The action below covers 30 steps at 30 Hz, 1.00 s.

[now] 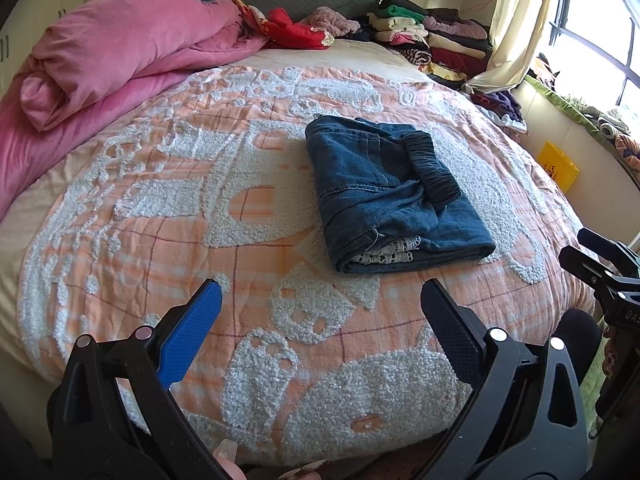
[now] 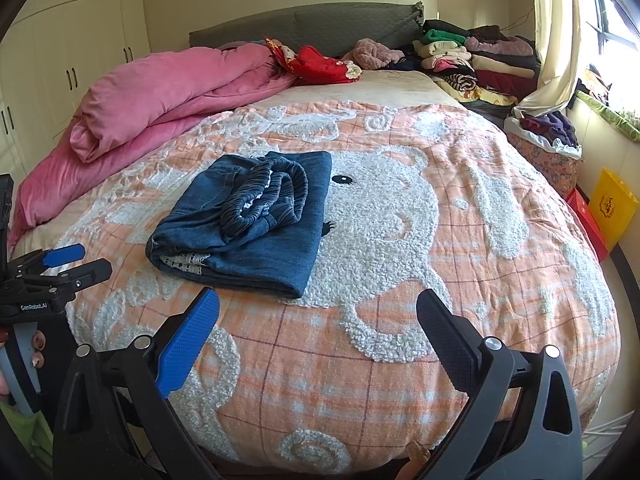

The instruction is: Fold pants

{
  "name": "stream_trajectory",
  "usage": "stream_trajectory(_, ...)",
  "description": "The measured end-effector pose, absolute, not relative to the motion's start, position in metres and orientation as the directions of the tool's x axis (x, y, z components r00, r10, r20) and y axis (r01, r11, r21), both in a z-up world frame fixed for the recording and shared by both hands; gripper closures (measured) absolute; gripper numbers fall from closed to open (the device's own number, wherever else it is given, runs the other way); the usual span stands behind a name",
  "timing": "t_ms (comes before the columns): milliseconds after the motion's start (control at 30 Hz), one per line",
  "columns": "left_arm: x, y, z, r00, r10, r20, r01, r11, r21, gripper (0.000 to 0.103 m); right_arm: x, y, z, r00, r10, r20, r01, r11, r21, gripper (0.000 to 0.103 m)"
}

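Note:
Dark blue denim pants [image 1: 388, 192] lie folded into a compact rectangle on the orange and white bedspread [image 1: 160, 248], elastic waistband on top, a bit of white lace showing at the near edge. My left gripper [image 1: 320, 300] is open just short of them, with nothing between its fingers. In the right wrist view the same pants [image 2: 248, 224] sit left of centre. My right gripper [image 2: 318, 308] is open and holds nothing, hovering above the bedspread [image 2: 400, 360] near the pants' front corner. Each gripper shows at the edge of the other's view, the left gripper [image 2: 76, 262] and the right gripper [image 1: 588, 250].
A bunched pink duvet [image 1: 112, 60] fills the left of the bed. Red fabric [image 1: 296, 28] and stacks of folded clothes [image 1: 432, 36] sit by the headboard. A curtain [image 1: 512, 24], a window ledge and a yellow bag [image 1: 558, 166] are on the right. Wardrobes [image 2: 72, 40] stand far left.

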<state>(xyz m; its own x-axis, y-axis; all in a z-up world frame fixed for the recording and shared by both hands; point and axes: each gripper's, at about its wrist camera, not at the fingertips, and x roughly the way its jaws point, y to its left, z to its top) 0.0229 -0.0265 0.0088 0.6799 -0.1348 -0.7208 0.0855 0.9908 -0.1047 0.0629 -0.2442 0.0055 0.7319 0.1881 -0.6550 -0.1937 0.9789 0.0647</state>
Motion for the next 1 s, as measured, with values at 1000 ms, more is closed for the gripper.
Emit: stream_trajectory(1000,0.026,-0.022,0.003,0.657,-0.059,-0.751,0.051,0.998,-0.034,0.01,0.066,-0.26,0.005,0.741,0.123,-0.66,-0.125,0.991,0.045,0.005)
